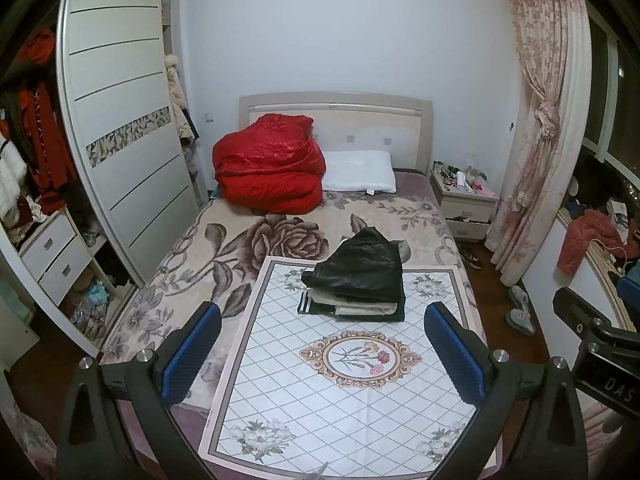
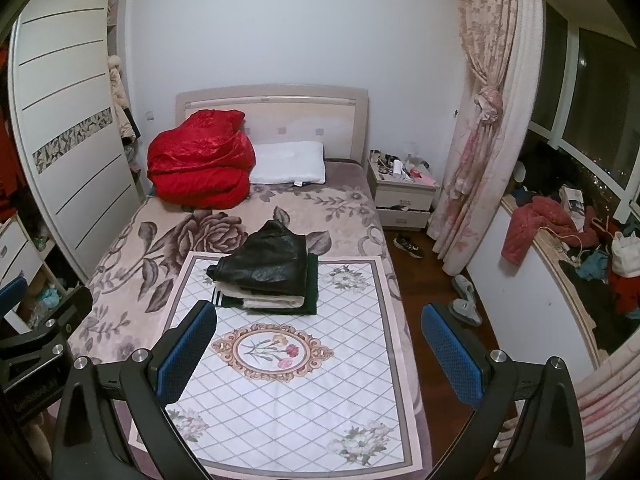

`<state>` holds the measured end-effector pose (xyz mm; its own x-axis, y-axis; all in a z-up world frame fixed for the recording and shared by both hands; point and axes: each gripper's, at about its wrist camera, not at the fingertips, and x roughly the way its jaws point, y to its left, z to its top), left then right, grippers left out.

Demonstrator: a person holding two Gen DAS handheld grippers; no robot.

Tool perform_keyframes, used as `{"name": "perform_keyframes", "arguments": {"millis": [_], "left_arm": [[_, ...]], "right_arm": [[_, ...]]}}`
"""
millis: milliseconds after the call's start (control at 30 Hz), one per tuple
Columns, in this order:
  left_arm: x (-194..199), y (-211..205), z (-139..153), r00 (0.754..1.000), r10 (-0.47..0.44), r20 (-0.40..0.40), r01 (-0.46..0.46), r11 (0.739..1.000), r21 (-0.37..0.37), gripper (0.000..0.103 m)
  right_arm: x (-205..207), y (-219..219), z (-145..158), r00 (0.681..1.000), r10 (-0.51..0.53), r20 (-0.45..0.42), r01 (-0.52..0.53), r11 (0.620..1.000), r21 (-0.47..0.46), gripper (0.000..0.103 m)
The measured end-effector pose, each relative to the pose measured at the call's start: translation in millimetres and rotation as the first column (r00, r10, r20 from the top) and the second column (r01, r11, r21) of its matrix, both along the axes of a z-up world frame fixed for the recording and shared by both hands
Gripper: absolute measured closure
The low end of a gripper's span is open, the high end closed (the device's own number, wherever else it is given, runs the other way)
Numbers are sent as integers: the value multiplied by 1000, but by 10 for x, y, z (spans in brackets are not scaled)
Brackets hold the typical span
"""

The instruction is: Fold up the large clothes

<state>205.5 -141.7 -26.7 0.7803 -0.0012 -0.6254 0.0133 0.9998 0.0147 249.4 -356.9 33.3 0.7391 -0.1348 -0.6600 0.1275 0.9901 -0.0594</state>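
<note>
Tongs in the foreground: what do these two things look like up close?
Each tongs, left and right, has two black angled arms tipped with blue, dimpled pads and silver round bolts. The neighbouring tool's black body shows white lettering.

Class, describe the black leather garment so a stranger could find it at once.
Start at the bed, then find the white diamond-patterned mat on it. At the mat's far end sits a folded stack; the black leather garment tops it, the only shiny black piece.
</note>
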Motion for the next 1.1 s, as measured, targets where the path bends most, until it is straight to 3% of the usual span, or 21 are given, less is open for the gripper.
{"name": "perform_keyframes", "arguments": {"millis": [1100], "left_arm": [[30, 62, 24, 1000, 1, 4, -1, 1000, -8, 0]], "right_arm": [[-3, -21, -29, 1000, 4, 8, -4, 1000, -5, 0]]}}
